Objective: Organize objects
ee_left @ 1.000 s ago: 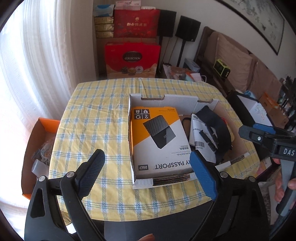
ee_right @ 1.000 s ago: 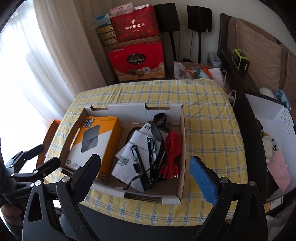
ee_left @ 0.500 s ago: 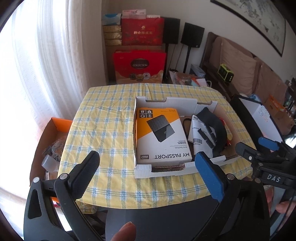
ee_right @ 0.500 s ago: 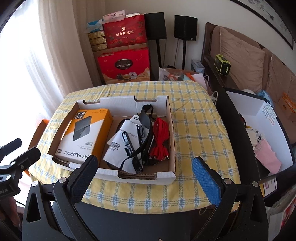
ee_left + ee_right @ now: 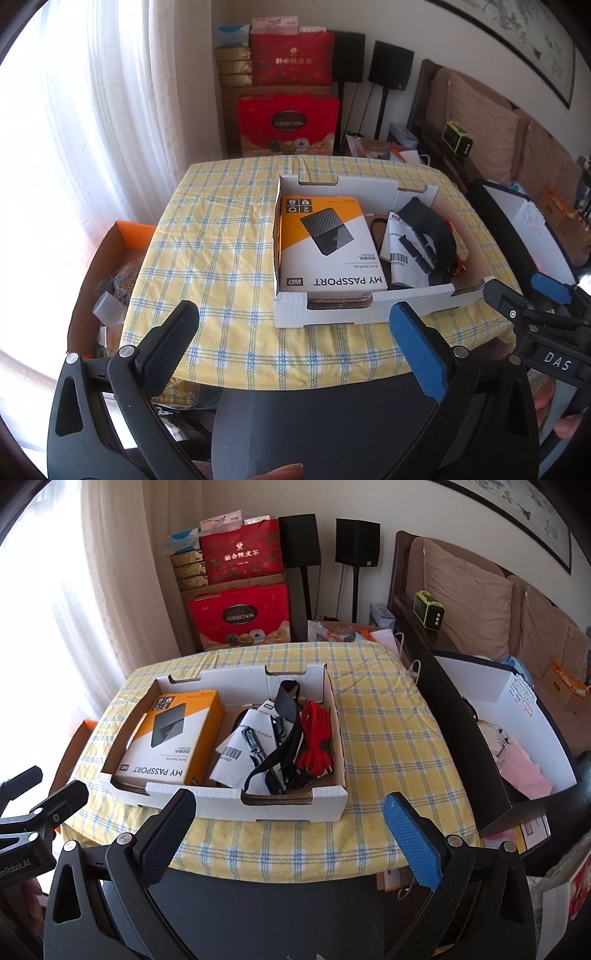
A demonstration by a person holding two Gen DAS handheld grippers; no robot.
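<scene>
Both grippers had drawn back from the tray (image 5: 332,317) over the last second, so that it sat farther ahead of them and smaller in both views than before. The left gripper (image 5: 291,325) hung over the near edge of the table (image 5: 207,258), jaws spread wide and holding nothing, with the tray ahead and slightly to its right. The right gripper (image 5: 288,812) was likewise wide open and empty, the tray ahead and to its left; a second earlier its fingers had reached over the tray's near wall, and now they stood short of it. Nothing in the tray had shifted: the box (image 5: 173,734) lay flat in the left part, the white leaflets (image 5: 240,746) beside it, the black strap (image 5: 284,723) draped across them, and the red cable (image 5: 314,731) against the right wall. In the left view the right gripper showed at the far right edge, lower and closer than before. The orange bin (image 5: 133,236) stood on the floor to the left of the table.
</scene>
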